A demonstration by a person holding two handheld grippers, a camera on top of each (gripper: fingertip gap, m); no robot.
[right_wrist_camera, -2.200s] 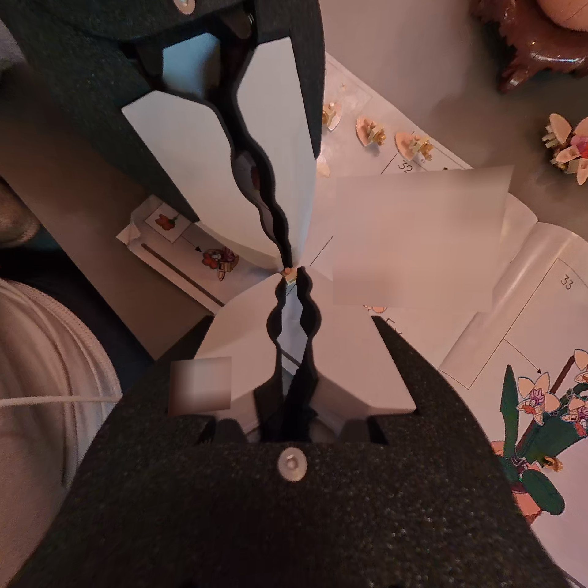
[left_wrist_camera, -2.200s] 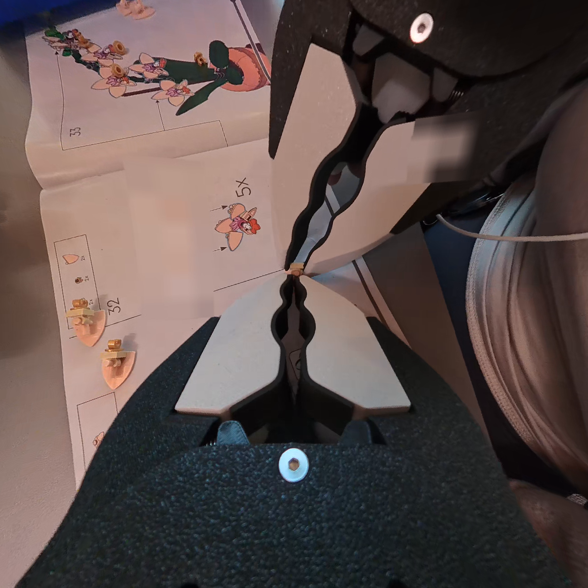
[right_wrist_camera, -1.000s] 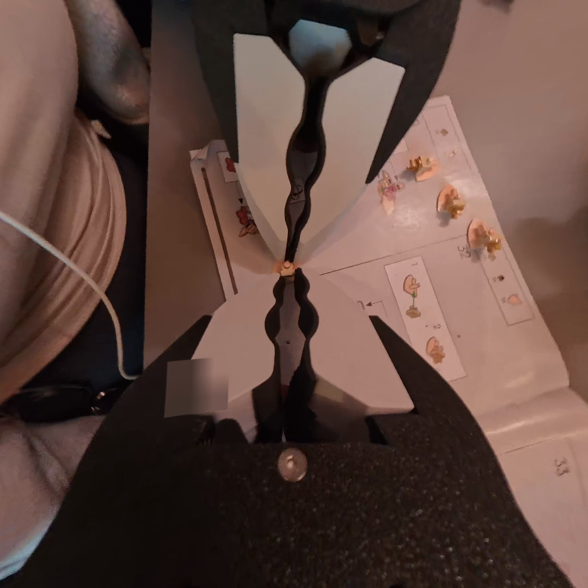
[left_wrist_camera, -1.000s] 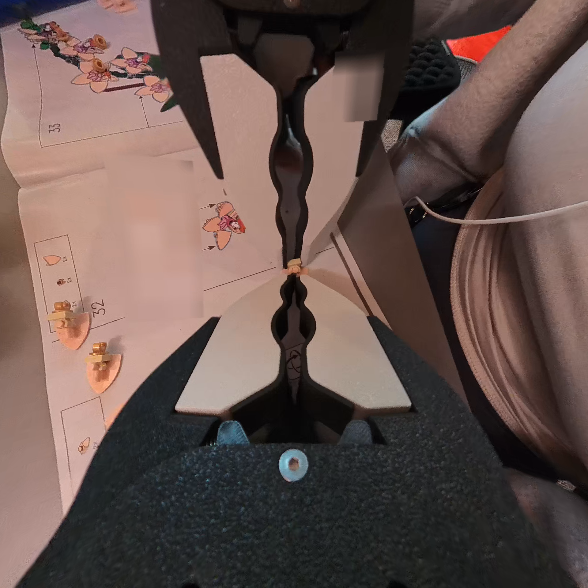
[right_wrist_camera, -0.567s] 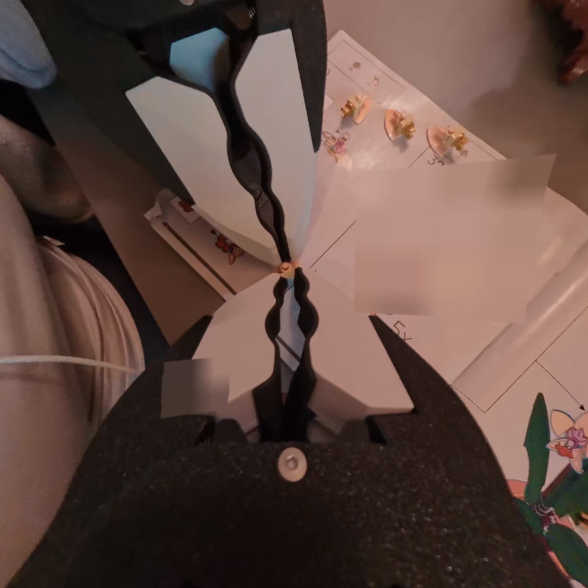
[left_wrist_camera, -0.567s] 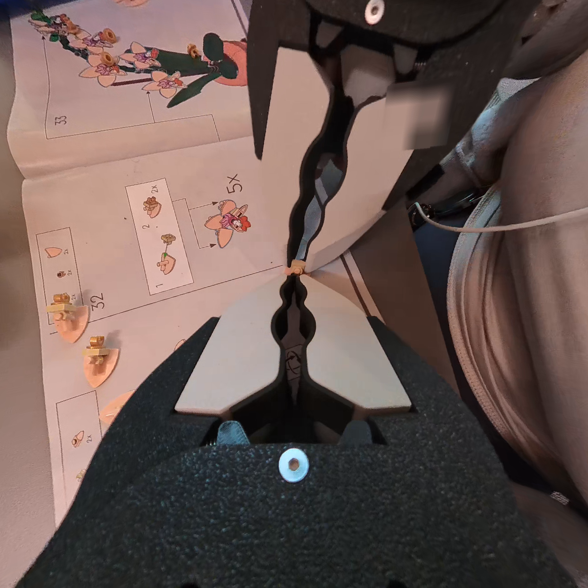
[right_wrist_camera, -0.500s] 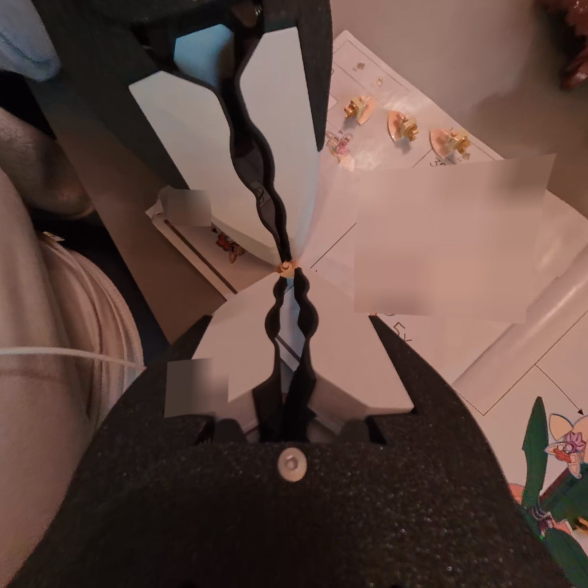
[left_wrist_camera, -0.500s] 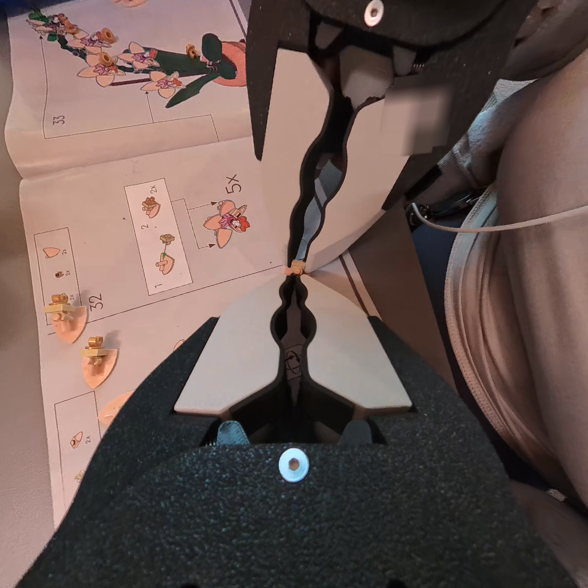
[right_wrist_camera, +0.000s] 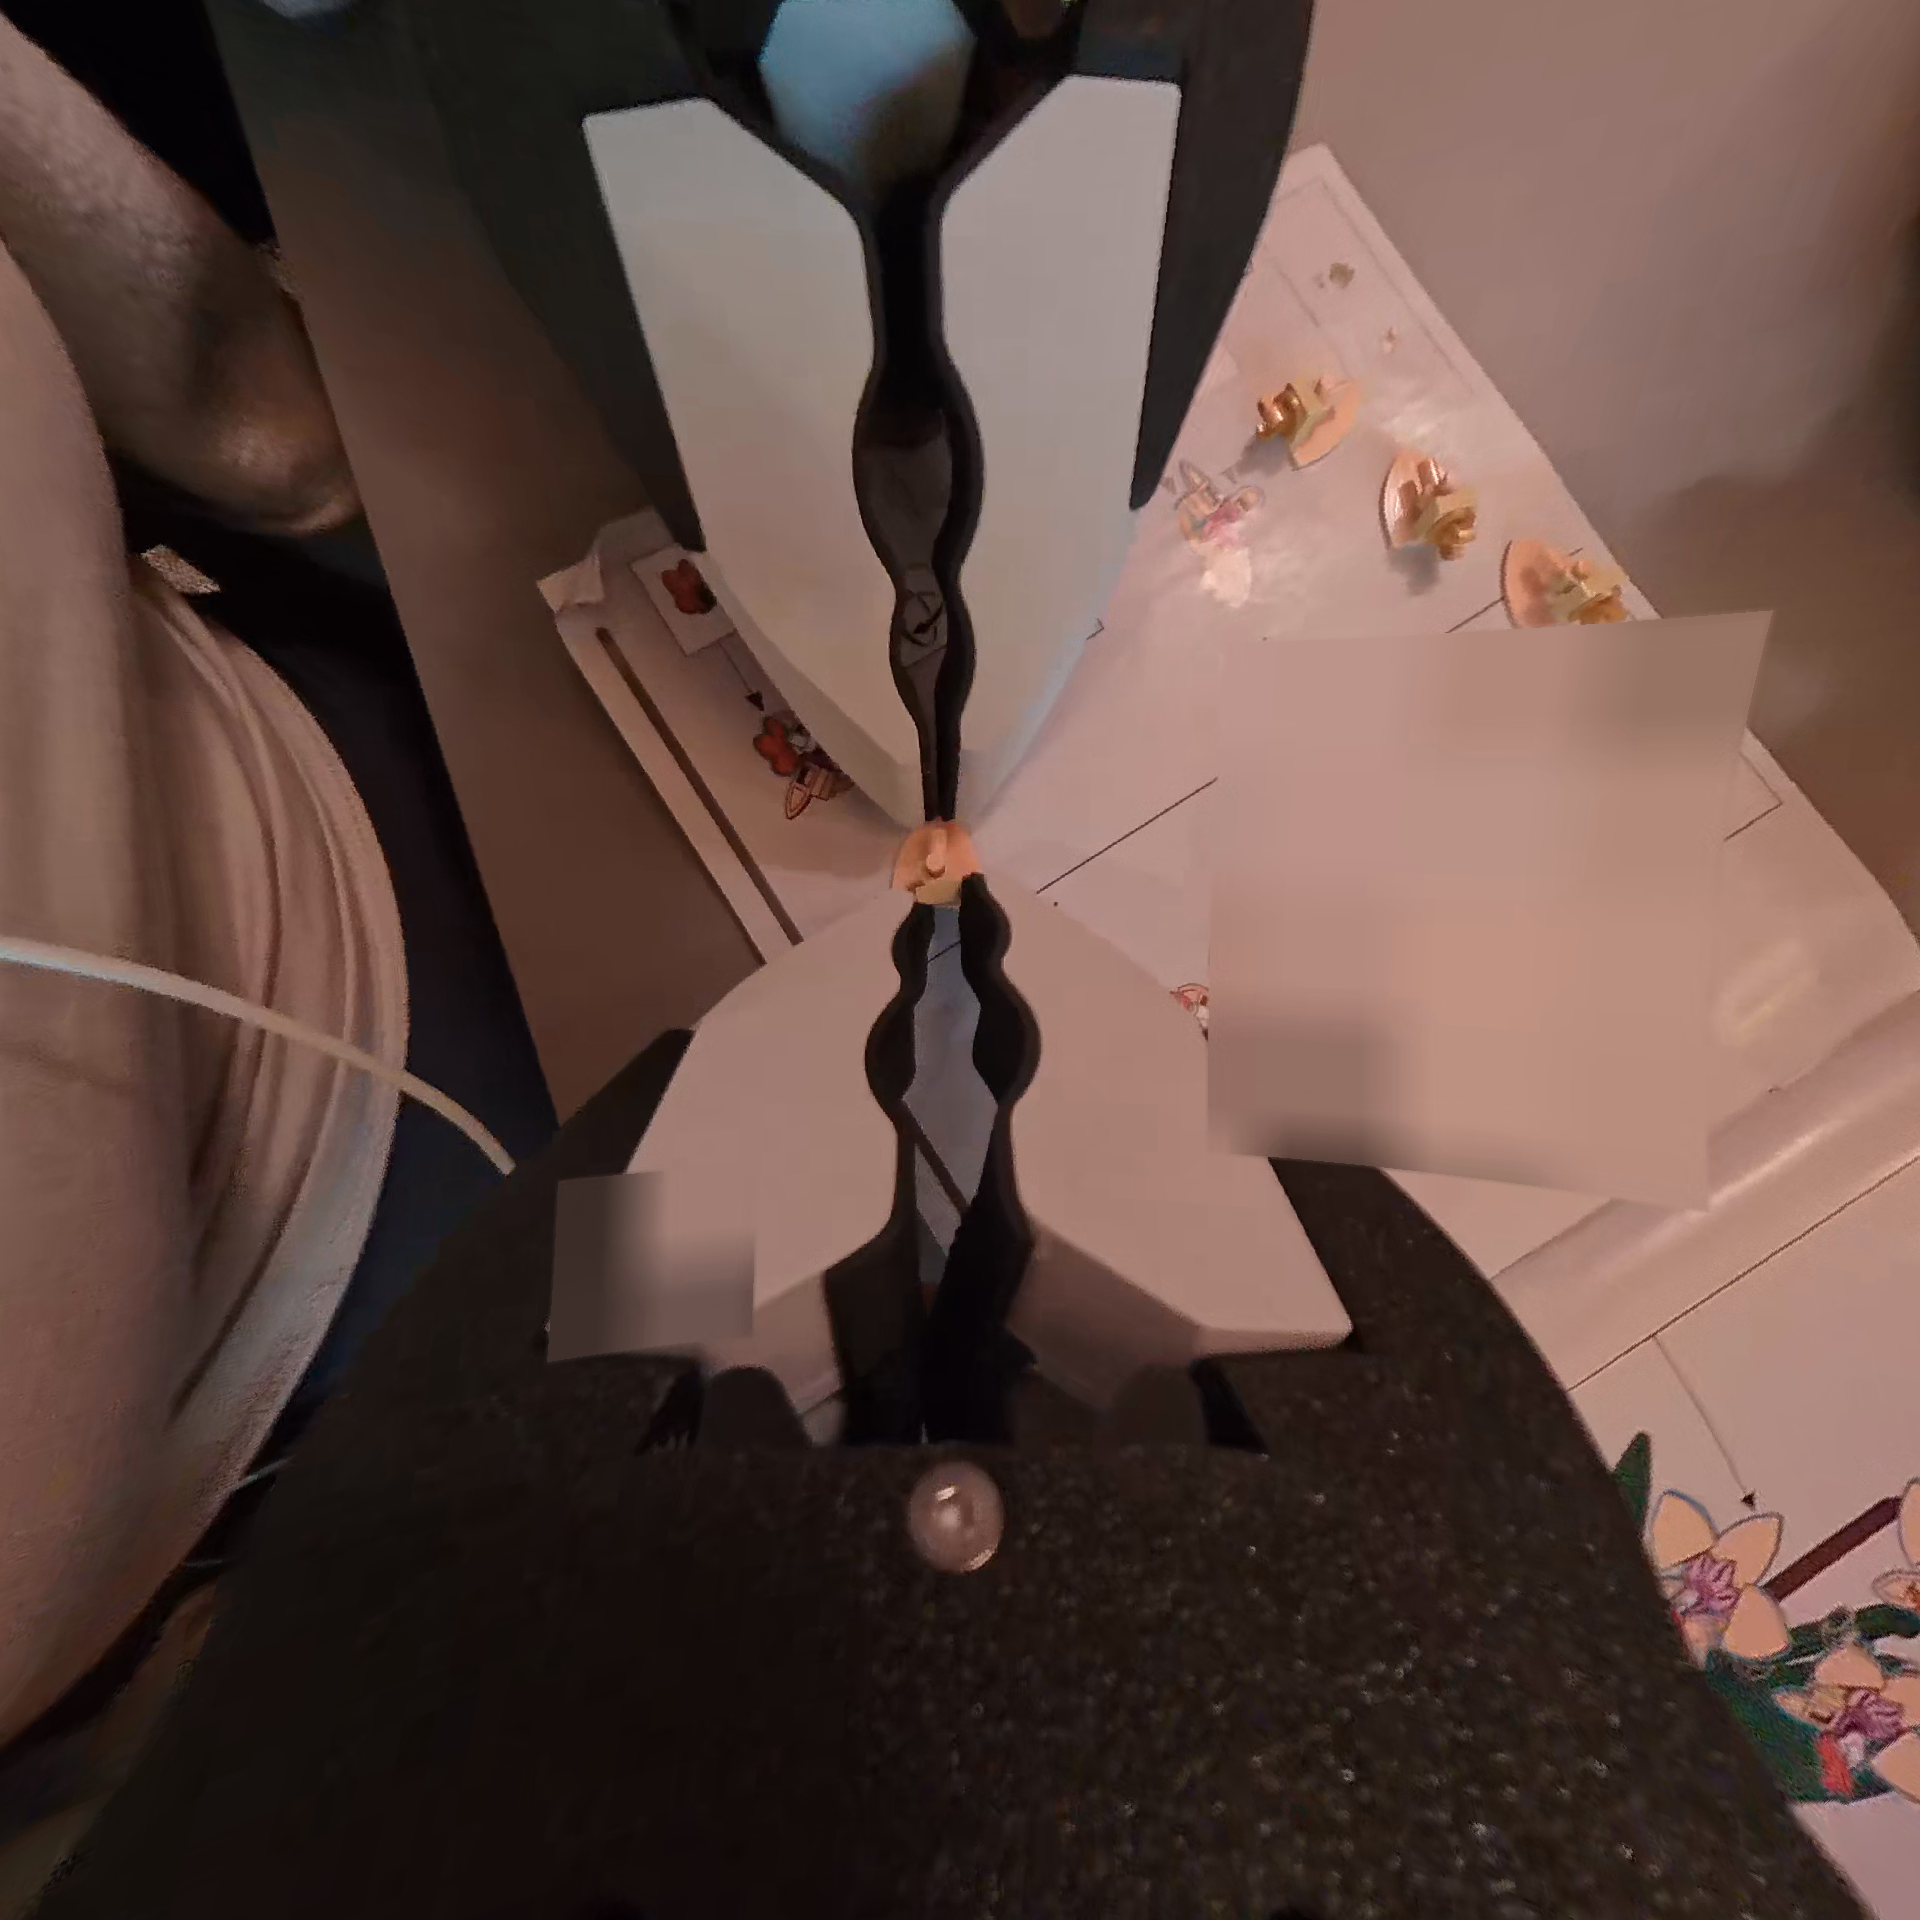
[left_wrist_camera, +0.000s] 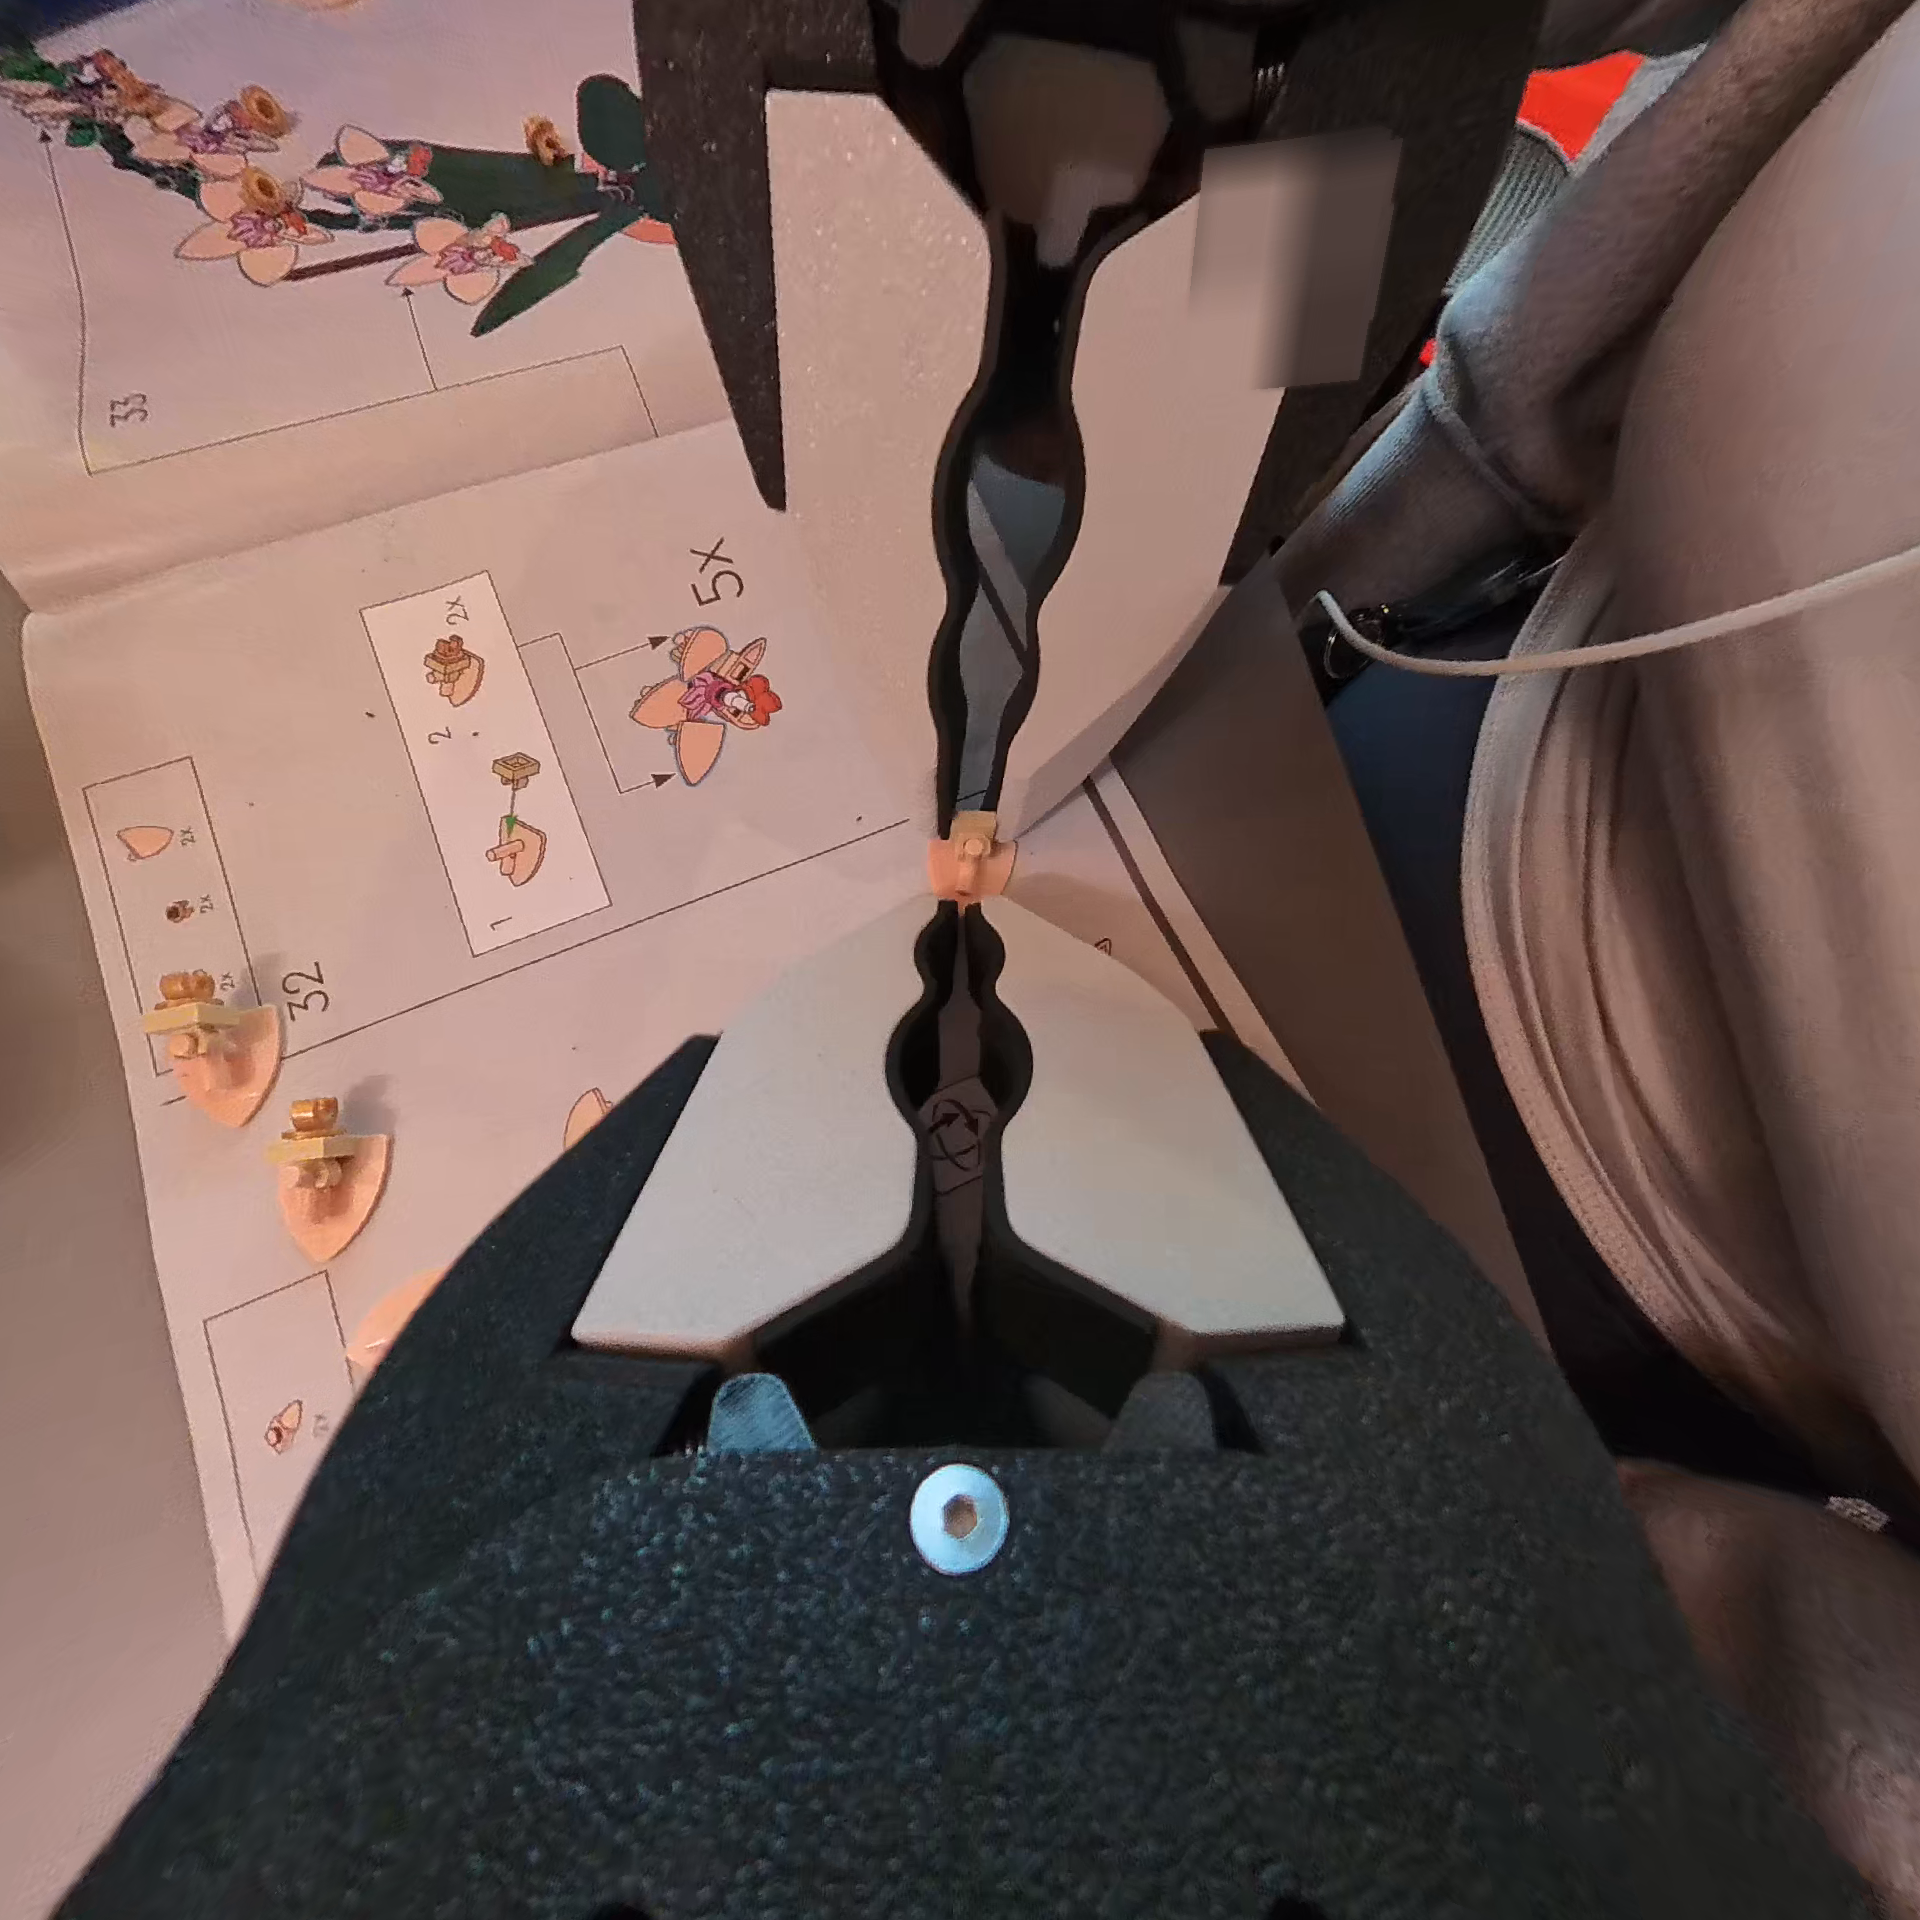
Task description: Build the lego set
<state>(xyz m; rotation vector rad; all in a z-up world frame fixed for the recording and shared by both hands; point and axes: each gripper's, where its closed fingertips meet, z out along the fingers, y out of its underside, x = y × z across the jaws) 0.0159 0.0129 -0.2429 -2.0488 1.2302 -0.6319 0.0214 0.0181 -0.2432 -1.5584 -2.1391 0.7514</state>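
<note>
Two grippers are met tip to tip above the open instruction booklet (left_wrist_camera: 343, 665); the left gripper (left_wrist_camera: 961, 912) is clenched on a pale pink petal piece (left_wrist_camera: 968, 871), and the right gripper (right_wrist_camera: 940, 891) is pinched on the small tan plate (right_wrist_camera: 933, 885) being pressed against that petal; whether the two parts are fully seated cannot be told. Two finished petal assemblies (left_wrist_camera: 218, 1044) are laid on the booklet's left margin, near one another; a third petal (left_wrist_camera: 390, 1314) is partly hidden behind the left gripper's body, and three assemblies are counted in the right wrist view (right_wrist_camera: 1434, 509). The build is judged to be partway through its petal stage; no finished flower is seen. Open paper is left to the far side for setting the piece down; on the near side the table edge (left_wrist_camera: 1299, 894) and the person's torso (left_wrist_camera: 1704, 831) are close, so room there is judged tight.
</note>
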